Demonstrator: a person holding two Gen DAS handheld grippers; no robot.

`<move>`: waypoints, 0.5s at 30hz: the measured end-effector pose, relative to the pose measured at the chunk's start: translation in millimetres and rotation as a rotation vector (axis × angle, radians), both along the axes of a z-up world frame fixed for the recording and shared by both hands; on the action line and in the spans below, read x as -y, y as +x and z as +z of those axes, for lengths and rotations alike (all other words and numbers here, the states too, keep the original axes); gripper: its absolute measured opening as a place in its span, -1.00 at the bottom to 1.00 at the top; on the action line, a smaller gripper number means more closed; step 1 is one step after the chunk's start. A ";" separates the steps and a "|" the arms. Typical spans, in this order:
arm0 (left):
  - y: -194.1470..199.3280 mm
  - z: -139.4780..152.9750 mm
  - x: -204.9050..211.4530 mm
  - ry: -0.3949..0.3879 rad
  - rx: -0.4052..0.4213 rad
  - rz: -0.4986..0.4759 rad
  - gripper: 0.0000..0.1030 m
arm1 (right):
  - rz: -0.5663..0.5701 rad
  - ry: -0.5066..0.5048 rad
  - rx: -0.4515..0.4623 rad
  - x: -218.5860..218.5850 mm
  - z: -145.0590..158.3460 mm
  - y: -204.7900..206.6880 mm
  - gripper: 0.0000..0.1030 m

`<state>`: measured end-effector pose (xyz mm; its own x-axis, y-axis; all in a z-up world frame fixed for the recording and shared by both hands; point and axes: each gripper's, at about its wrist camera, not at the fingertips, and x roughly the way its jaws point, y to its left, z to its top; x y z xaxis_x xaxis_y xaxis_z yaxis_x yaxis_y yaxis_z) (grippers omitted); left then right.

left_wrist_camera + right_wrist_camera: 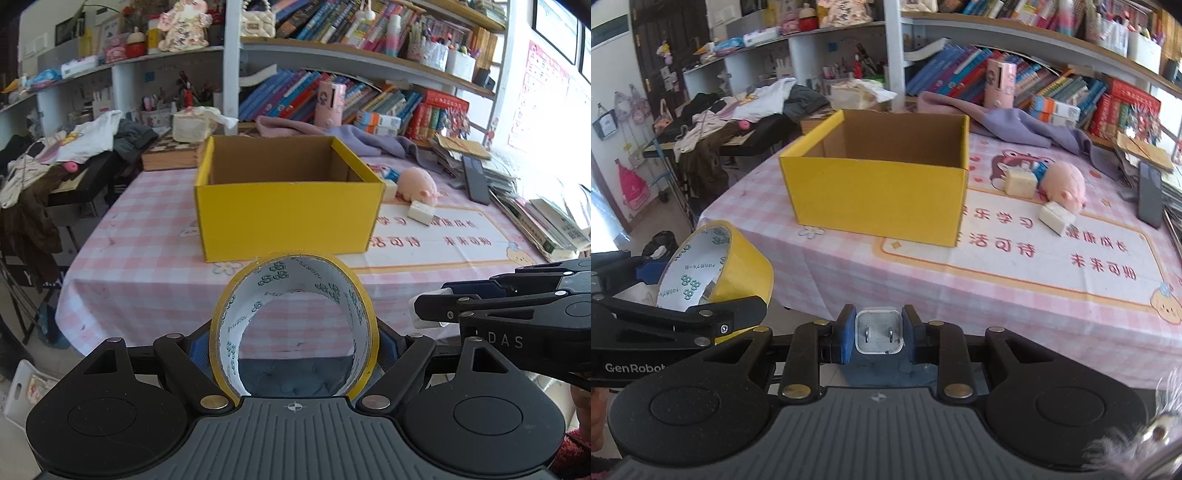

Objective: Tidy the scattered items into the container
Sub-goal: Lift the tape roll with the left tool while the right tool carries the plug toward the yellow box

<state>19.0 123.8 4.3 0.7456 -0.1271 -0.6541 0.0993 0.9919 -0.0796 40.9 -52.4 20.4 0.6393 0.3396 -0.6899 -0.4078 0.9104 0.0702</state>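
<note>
Bright daylight from right, window glare, fisheye-bent edges, sharp.

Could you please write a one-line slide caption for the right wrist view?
Right tool grips a white charger plug before the empty yellow box; left tool holds tape roll.

Table (pixel 849 266) under pink checked cloth carried an open yellow box (pixel 879 195), pink plush pig (pixel 1065 184), two white blocks (pixel 1057 218), a phone (pixel 1149 194), purple cloth (pixel 1015 125).

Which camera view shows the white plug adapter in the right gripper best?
The right wrist view: the white plug adapter faces the camera, both prongs visible, clamped in the right gripper. The left wrist view shows only its white edge from the side.
</note>
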 end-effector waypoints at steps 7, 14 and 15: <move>3.9 9.9 -13.8 0.003 0.050 0.031 0.62 | 0.013 0.000 0.044 -11.5 11.1 14.0 -0.52; 42.0 36.2 -17.3 0.019 0.121 0.002 0.62 | 0.016 0.012 0.119 -10.7 31.4 54.1 -0.52; 49.1 40.5 -17.1 0.023 0.133 -0.004 0.62 | 0.016 0.016 0.132 -10.4 34.8 61.5 -0.52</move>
<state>68.1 141.0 44.8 0.8254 -0.1165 -0.5523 0.1116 0.9928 -0.0425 102.4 -42.1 55.2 0.7183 0.3605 -0.5950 -0.4289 0.9029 0.0293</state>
